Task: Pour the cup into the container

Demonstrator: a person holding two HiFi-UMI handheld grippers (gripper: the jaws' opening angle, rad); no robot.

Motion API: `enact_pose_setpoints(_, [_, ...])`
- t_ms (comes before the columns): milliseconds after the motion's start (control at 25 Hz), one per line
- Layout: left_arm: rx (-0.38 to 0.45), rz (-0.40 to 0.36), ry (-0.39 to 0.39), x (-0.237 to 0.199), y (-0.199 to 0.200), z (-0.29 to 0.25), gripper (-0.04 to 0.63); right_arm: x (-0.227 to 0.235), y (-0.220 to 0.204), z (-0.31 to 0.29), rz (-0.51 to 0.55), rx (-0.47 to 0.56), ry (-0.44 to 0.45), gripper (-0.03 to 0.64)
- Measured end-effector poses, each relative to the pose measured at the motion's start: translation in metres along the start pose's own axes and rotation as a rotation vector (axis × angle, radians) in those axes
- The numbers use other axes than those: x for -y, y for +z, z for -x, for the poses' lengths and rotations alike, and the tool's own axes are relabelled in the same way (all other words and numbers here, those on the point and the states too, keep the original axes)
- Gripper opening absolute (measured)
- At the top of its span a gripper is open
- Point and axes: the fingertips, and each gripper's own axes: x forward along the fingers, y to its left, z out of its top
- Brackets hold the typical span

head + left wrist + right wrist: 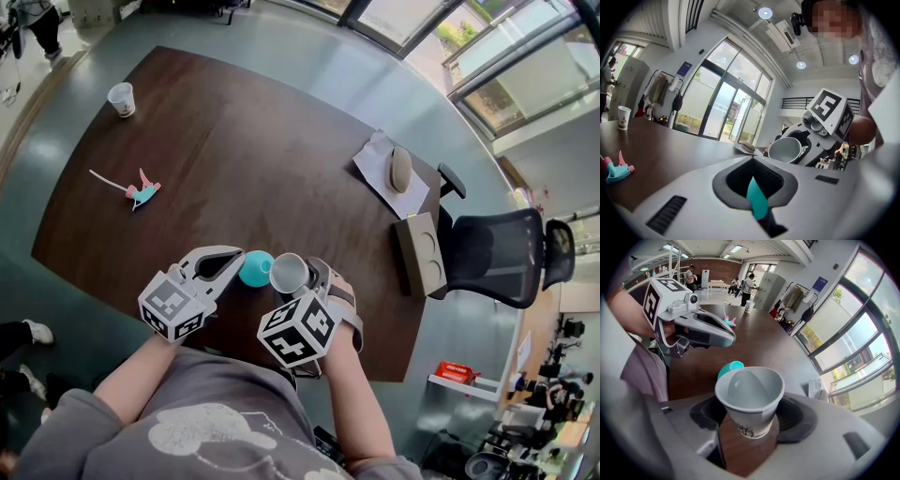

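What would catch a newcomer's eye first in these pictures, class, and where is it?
A white paper cup, clamped in the right gripper, tips toward the teal container that the left gripper pinches by its rim, at the near edge of the table. A second paper cup stands far across it.

An office is suggested by a large meeting table (262,159), a mesh chair (492,253) and glazed walls (717,108).

Far paper cup (121,98), pink-teal toy (139,192), black chair (497,255).
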Motion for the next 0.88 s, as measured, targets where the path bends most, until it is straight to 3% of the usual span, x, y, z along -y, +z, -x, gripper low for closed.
enact_pose_setpoints(880, [0.003,0.016,-0.021,-0.0045,-0.0007,-0.0086,0.006,0.0001,0.0009,-0.0041,0.065,-0.067,0.005,0.298])
